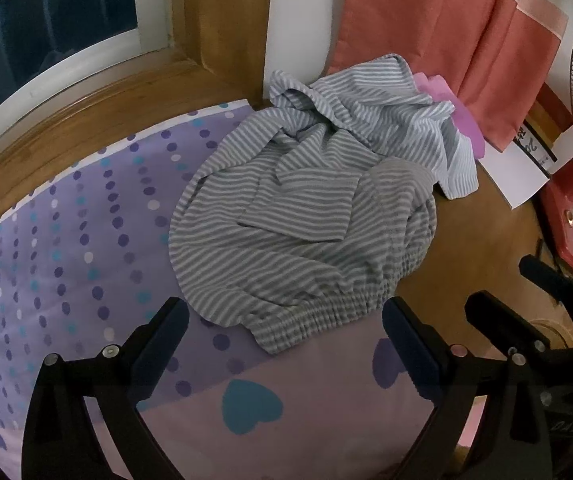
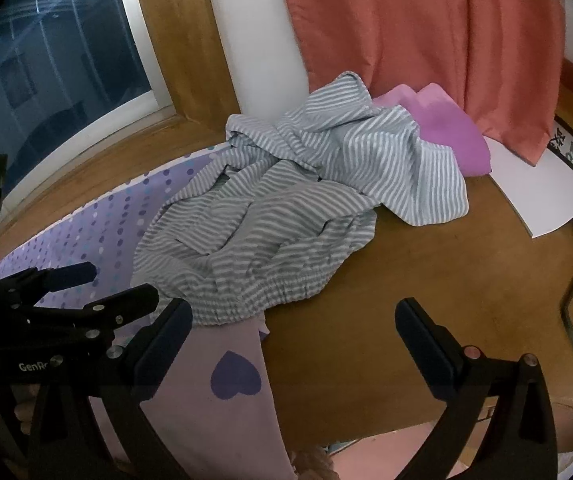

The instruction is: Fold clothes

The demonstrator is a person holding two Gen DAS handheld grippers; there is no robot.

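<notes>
Striped shorts [image 1: 298, 220] lie crumpled mid-frame on the table [image 2: 426, 280], unfolded. I hold both grippers, left [image 1: 286, 340] and right [image 2: 294, 344], wide open and empty; next I must pinch the waistband [image 1: 326, 312].

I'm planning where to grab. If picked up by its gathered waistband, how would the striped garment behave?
The striped garment is crumpled in soft folds, so it would likely hang limp. Its waistband looks bunched, probably stretchy. It seems light.
</notes>
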